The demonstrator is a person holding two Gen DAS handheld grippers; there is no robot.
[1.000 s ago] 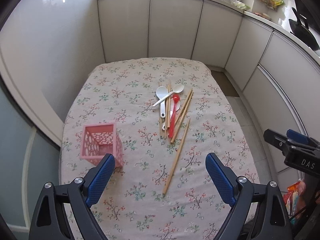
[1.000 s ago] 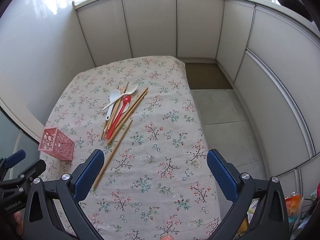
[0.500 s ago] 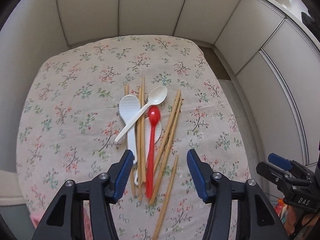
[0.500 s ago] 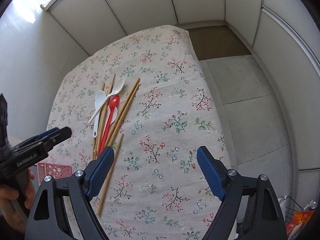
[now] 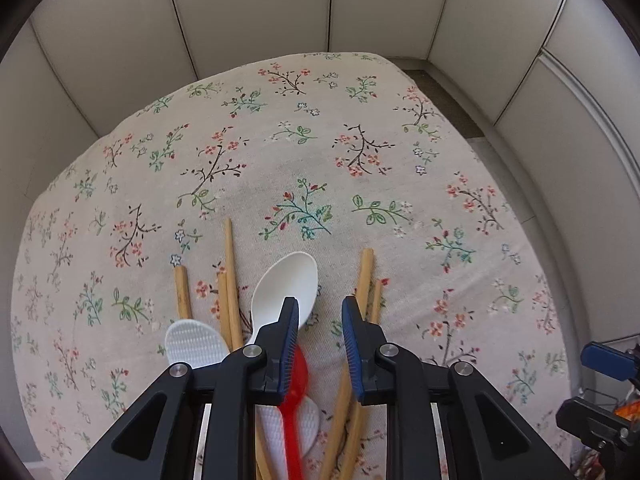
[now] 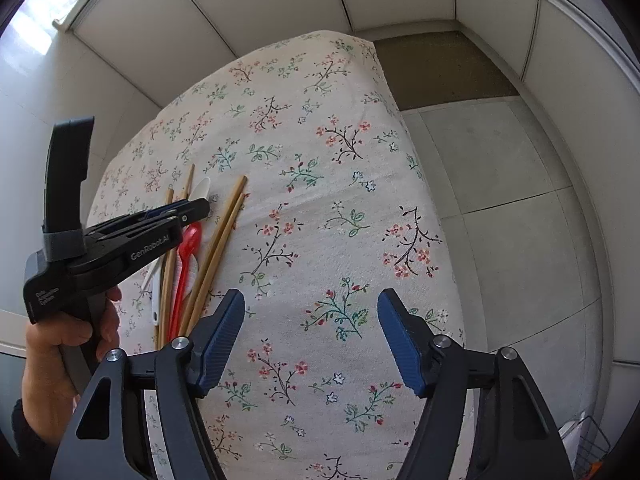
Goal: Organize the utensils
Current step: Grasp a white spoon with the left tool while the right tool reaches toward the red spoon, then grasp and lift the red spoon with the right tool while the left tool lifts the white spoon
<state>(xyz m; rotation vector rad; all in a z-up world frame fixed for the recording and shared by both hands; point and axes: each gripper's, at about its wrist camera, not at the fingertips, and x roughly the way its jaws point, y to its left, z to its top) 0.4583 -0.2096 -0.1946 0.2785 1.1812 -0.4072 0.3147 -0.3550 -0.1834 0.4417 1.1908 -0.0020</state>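
A pile of utensils lies on the floral tablecloth (image 5: 304, 168): a red spoon (image 5: 294, 408), a white spoon (image 5: 286, 286), a white ribbed scoop (image 5: 192, 344) and several wooden chopsticks (image 5: 230, 280). My left gripper (image 5: 319, 312) hovers low over the pile, jaws narrowed but apart, the red spoon's bowl just under its left finger. It holds nothing. In the right wrist view the left gripper (image 6: 188, 210) sits over the red spoon (image 6: 188, 248) and chopsticks (image 6: 220, 248). My right gripper (image 6: 310, 320) is open and empty above bare cloth to the right of the pile.
White cabinet doors (image 5: 260, 8) stand behind the table. Grey tiled floor (image 6: 500, 168) lies past the table's right edge. The pink basket is out of view.
My left gripper has dropped down onto the utensil pile and its jaws have narrowed. My right gripper has moved forward and lower over the cloth, staying open.
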